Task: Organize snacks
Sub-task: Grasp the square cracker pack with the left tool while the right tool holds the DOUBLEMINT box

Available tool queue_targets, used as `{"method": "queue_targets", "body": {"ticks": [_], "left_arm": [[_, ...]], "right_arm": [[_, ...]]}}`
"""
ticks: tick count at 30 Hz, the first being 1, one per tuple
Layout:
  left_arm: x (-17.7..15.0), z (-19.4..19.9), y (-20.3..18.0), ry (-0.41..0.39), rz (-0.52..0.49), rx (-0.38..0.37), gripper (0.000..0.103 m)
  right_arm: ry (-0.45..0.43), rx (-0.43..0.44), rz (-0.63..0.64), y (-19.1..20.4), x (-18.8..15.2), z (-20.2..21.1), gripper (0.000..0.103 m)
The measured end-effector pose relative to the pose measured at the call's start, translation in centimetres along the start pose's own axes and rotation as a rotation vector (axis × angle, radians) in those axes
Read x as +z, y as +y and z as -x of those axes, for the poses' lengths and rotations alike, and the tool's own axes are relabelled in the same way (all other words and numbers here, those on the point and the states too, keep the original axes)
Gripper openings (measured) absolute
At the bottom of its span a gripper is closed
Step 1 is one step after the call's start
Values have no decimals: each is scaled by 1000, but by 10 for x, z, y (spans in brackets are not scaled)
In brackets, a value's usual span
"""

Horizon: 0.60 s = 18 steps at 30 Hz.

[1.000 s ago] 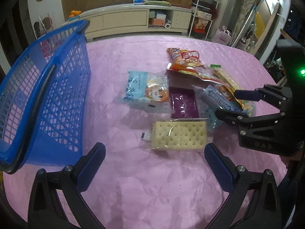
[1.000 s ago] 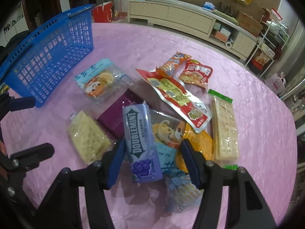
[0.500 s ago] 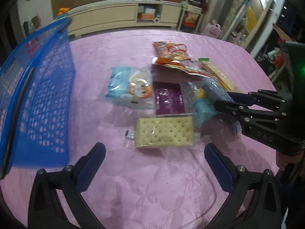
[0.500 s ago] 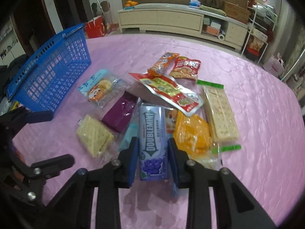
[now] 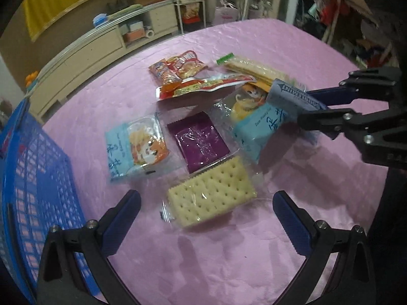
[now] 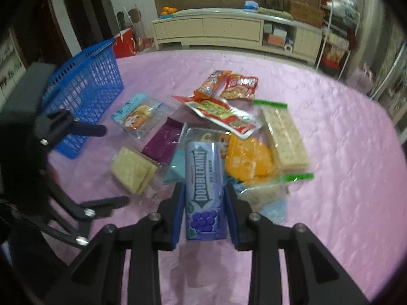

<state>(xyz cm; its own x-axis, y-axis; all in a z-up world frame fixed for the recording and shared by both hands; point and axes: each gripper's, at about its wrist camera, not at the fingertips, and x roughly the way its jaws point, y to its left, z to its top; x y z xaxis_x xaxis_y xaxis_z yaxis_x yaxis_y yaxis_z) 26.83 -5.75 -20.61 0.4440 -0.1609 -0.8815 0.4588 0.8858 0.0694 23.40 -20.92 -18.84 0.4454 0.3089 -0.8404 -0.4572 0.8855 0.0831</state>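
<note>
- You work over a table under a pink quilted cloth [image 6: 318, 127], with a long cream sideboard [image 6: 229, 30] against the wall behind it.
- Your right gripper [image 6: 204, 204] is clenched on the purple rectangular Doublemint gum box [image 6: 205, 190]; its blue pads press both long sides, and the box sits at the near edge of the snack pile, over a light blue packet with a cartoon face [image 5: 257, 124].
- In the left wrist view, that box [image 5: 292, 95] looks raised above the cloth, casting a shadow beneath.
- Just left of the box lie a dark purple foil sachet [image 6: 164, 141] and a clear-wrapped stack of square crackers [image 6: 132, 170]; to its right, an orange packet [image 6: 248, 157] and a long cracker pack with green ends [image 6: 283, 134].
- Beyond them lies a red and yellow foil pouch [image 6: 223, 114].
- Your left gripper [image 5: 206, 208] is released, its fingers spread wide on either side of the square crackers [image 5: 211, 194], hovering without touching them.
- The blue plastic lattice basket [image 6: 86, 86] stands well apart at the left.
</note>
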Motion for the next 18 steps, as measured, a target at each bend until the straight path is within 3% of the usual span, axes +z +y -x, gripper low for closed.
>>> {"method": "queue_targets", "body": {"ticks": [7,11,13,15,18], "left_arm": [[1,-24,-16,50,-221,33,103],[10,-35,-7,46,-171,-14,103],[13,-38,-2,46,-129,-46,94],[13,-39,2,60,-88,-108,68],[9,-35,0,65,-76,-140,62]], "right_arm": [[16,27,-25,-4,-8,-5,35],[31,32,-32,-3,-9,-9,35],[34,40,-35,-4,-9,-9,35],[36,46,-39,-4,-10,-8,35],[41,49,-55,-5,-11,-7,35]]}}
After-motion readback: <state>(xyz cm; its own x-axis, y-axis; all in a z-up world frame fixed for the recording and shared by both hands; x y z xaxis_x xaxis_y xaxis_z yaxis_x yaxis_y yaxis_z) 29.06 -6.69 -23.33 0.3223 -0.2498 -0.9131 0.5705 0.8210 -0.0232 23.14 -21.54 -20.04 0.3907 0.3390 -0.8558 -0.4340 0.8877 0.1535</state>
